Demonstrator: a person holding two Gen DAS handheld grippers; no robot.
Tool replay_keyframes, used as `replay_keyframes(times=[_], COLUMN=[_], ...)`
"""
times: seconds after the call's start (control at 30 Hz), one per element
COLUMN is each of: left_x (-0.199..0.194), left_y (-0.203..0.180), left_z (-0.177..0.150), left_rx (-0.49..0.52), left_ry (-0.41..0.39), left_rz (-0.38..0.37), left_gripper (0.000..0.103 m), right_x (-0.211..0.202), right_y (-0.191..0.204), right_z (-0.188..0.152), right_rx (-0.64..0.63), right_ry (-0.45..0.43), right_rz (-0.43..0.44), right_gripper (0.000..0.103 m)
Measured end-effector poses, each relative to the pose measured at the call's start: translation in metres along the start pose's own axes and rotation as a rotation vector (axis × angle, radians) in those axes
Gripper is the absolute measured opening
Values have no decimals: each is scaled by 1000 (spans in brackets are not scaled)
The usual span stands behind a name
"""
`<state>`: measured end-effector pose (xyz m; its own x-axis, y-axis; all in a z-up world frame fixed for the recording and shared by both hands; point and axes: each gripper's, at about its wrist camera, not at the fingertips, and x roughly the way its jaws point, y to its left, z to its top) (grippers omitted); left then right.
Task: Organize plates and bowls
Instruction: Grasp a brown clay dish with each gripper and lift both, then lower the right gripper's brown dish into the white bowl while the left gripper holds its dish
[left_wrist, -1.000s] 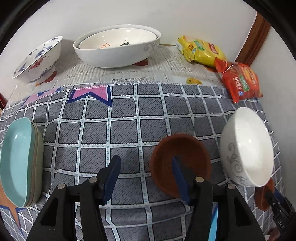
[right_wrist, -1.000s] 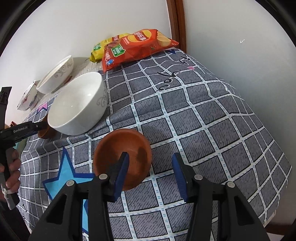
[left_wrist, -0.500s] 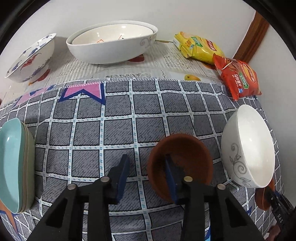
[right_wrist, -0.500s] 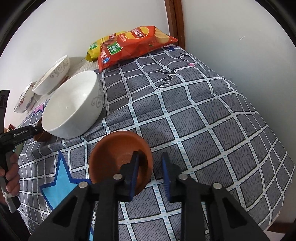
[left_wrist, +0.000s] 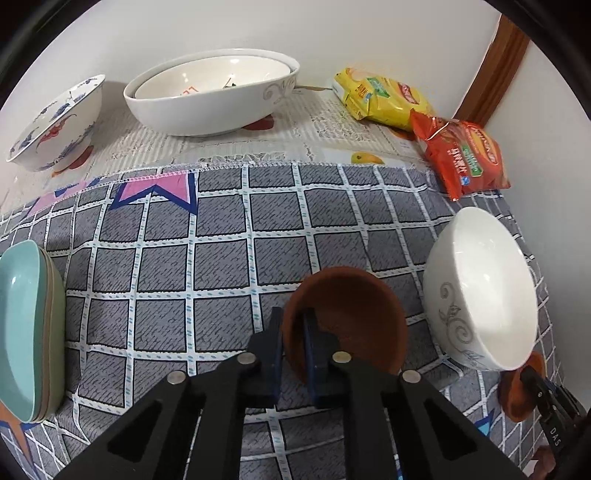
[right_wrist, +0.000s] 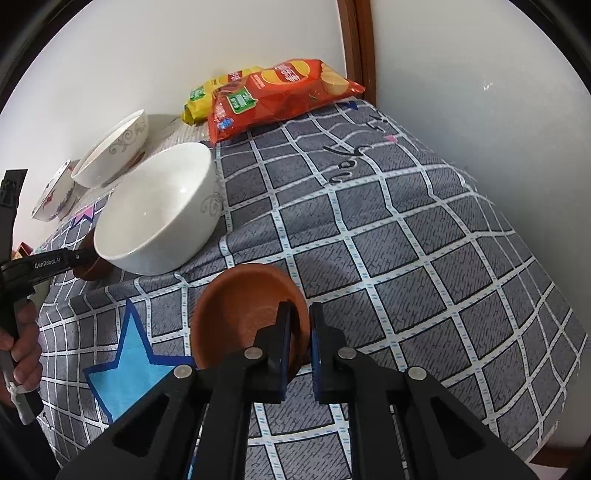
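Two grips set: your left gripper (left_wrist: 293, 345) and right gripper (right_wrist: 299, 338) each clamp a brown saucer's (left_wrist: 347, 321) rim; next, lift and stack them.

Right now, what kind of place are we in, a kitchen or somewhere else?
Probably a home, not clearly a kitchen: a table in a wall corner under a grey checked cloth, with household bowls like the large white bowl and crisp packets by a wooden door frame.
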<state>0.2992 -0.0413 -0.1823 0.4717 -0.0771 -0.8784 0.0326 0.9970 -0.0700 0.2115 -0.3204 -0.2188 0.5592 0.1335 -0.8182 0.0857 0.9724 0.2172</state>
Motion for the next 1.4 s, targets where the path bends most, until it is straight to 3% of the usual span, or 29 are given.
replay_keyframes(times=[0.47,0.63,0.8,1.07,1.4], left_x=[-56,-85,-104,-106,-72], left_y=[-3,3,10,23,41], left_z=[-17,-17,-12,-6,7], left_rx=[16,10,-20,-25,-48], left_ry=[-66,-109,-126,-145,-107], left_rz=[-32,-35,-49,-38,-45], left_gripper=[8,8,8,8,8], right_x=[-35,-66,-80,-65,-14], right_y=[14,20,28,49,78], right_z=[-1,11,34,62,88], right_rx=[8,-12,8,-10,-60], right_ry=[-48,-107,-113,-106,-43], right_rz=[60,64,106,116,105], right_gripper=[9,9,9,9,9])
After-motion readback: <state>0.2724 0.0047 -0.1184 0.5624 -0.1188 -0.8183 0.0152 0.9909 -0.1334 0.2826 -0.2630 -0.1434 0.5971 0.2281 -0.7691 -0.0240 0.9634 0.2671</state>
